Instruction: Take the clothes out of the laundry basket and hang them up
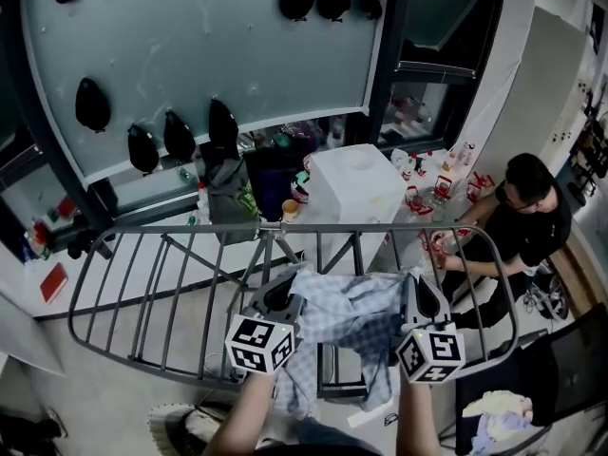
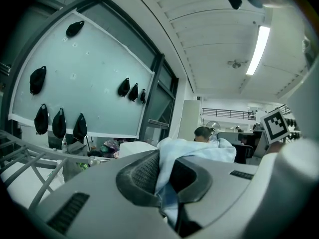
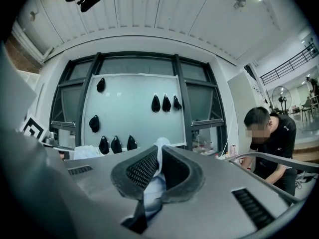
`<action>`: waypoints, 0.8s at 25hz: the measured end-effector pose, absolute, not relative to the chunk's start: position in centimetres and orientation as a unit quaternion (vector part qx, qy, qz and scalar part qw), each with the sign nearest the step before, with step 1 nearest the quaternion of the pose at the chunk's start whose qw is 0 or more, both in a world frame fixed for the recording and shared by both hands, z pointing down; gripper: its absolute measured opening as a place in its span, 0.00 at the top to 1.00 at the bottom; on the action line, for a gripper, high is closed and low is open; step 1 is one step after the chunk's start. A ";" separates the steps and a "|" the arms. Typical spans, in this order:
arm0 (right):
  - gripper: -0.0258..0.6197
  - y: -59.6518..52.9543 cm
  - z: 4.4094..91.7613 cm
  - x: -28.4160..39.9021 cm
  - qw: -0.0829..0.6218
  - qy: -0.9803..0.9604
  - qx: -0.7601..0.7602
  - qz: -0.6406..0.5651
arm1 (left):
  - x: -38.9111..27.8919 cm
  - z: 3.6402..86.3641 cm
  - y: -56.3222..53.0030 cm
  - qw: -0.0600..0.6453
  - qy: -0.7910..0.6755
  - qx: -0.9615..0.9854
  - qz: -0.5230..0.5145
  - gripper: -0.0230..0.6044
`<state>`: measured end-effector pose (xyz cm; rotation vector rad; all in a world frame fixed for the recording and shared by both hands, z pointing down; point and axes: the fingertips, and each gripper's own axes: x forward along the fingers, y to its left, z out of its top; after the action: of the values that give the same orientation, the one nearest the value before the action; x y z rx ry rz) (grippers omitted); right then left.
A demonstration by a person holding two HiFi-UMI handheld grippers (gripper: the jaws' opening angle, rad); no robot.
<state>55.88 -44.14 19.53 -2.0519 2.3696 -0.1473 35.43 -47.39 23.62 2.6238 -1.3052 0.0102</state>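
A pale blue checked shirt (image 1: 353, 313) is stretched between my two grippers above the grey drying rack (image 1: 171, 255). My left gripper (image 1: 282, 295) is shut on one edge of the shirt (image 2: 197, 151), the cloth pinched between its dark pads. My right gripper (image 1: 425, 297) is shut on the other edge, a fold of the shirt (image 3: 158, 156) sticking up from its jaws. The shirt's lower part hangs down below the rack's near rail. The laundry basket is not in view.
A seated person (image 1: 527, 218) in black works at the right beside a cluttered table (image 1: 432, 183). A white box (image 1: 356, 186) stands behind the rack. A frosted window panel (image 1: 199, 46) with dark hanging objects fills the back. A black bin with cloth (image 1: 503, 411) sits bottom right.
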 end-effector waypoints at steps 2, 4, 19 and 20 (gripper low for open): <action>0.93 -45.9 20.0 56.5 -0.006 0.756 -0.652 -0.056 | 36.0 24.2 -48.8 0.109 -0.449 0.887 0.011 0.90; 0.93 -47.5 21.0 56.8 -0.019 0.759 -0.648 -0.064 | 36.4 25.0 -50.0 0.113 -0.454 0.883 0.022 0.90; 0.91 -50.0 28.2 57.5 -0.094 0.750 -0.640 -0.139 | 36.7 30.8 -51.8 0.164 -0.461 0.866 0.105 0.84; 0.91 -50.0 28.3 57.5 -0.096 0.747 -0.642 -0.143 | 36.6 30.8 -51.7 0.167 -0.459 0.866 0.108 0.82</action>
<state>57.51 -49.96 28.29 -2.1508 2.5025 -0.4804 36.61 -51.72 30.78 2.4644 -1.3047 0.3083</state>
